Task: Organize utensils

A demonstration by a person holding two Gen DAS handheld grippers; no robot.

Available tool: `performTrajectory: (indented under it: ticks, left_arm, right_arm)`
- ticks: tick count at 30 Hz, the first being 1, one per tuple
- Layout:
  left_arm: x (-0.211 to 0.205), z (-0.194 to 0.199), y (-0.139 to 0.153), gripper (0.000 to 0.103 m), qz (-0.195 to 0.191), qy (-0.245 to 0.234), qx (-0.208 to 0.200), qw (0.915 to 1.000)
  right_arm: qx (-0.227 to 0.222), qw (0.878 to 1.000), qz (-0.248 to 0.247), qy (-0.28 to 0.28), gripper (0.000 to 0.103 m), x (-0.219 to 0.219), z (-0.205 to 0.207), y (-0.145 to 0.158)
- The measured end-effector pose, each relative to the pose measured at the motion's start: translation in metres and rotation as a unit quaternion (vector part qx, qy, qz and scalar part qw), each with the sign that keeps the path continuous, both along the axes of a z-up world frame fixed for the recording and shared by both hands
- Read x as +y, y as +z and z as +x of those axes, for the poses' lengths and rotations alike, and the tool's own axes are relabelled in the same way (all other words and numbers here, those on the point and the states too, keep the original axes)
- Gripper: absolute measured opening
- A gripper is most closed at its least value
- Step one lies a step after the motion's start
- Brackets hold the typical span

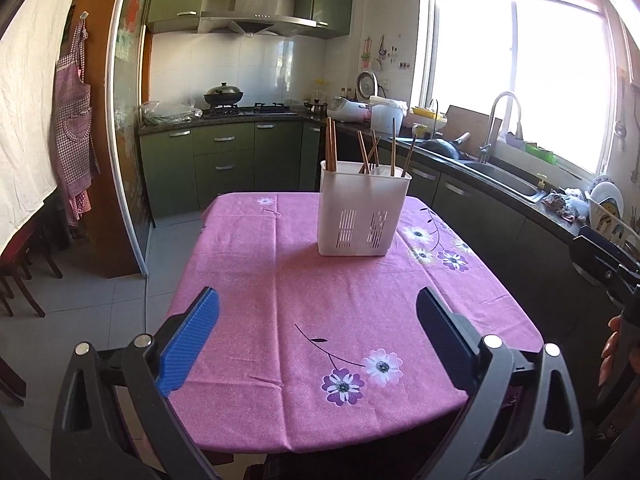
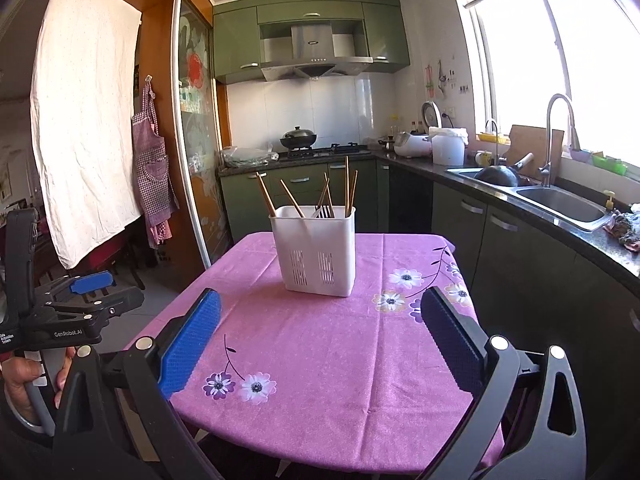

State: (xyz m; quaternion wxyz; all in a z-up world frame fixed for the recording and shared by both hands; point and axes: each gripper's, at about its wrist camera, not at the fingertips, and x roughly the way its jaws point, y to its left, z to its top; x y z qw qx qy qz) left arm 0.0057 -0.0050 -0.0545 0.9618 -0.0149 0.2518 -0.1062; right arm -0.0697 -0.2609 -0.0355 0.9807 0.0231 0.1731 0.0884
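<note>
A white slotted utensil holder [image 1: 362, 210] [image 2: 315, 252] stands upright on the far half of a table with a pink flowered cloth [image 1: 320, 312] [image 2: 320, 352]. Several wooden chopsticks [image 1: 331, 145] [image 2: 350, 188] stick up from it, and a metal fork [image 2: 325, 212] shows among them in the right wrist view. My left gripper [image 1: 318, 308] is open over the near part of the table, nothing between its blue pads. My right gripper [image 2: 320, 312] is also open and empty, well short of the holder. The left gripper [image 2: 90, 284] also shows at the left edge of the right wrist view.
A dark counter with a sink [image 2: 560, 204] and tap [image 1: 506, 124] runs along the right, close to the table's right edge. A stove with a black pan [image 1: 223, 94] sits at the back. Tiled floor [image 1: 100, 292] and a sliding door lie to the left.
</note>
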Motion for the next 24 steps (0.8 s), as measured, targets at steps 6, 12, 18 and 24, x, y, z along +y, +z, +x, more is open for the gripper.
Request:
performTrajectory:
  ticks: [6,12,18,24]
  left_arm:
    - [0.007,-0.016,0.007,0.096,-0.003,0.005,-0.009,0.9999]
    - [0.005,-0.022,0.013,0.096,0.001,0.005,-0.014,0.9999]
    - [0.001,-0.022,0.016,0.096,0.005,0.007,-0.010,0.9999]
    - [0.001,-0.022,0.017,0.096,0.009,0.010,-0.012,0.9998]
  right_arm:
    - [-0.022,1.000,-0.013,-0.007,0.098,0.006,-0.020,0.010]
    - [-0.015,1.000,-0.014,-0.013,0.098,0.005,-0.021,0.008]
    - [-0.011,1.000,-0.012,-0.013,0.098,0.003,-0.021,0.007]
    - [-0.011,1.000,-0.011,-0.010,0.098,0.003,-0.019,0.005]
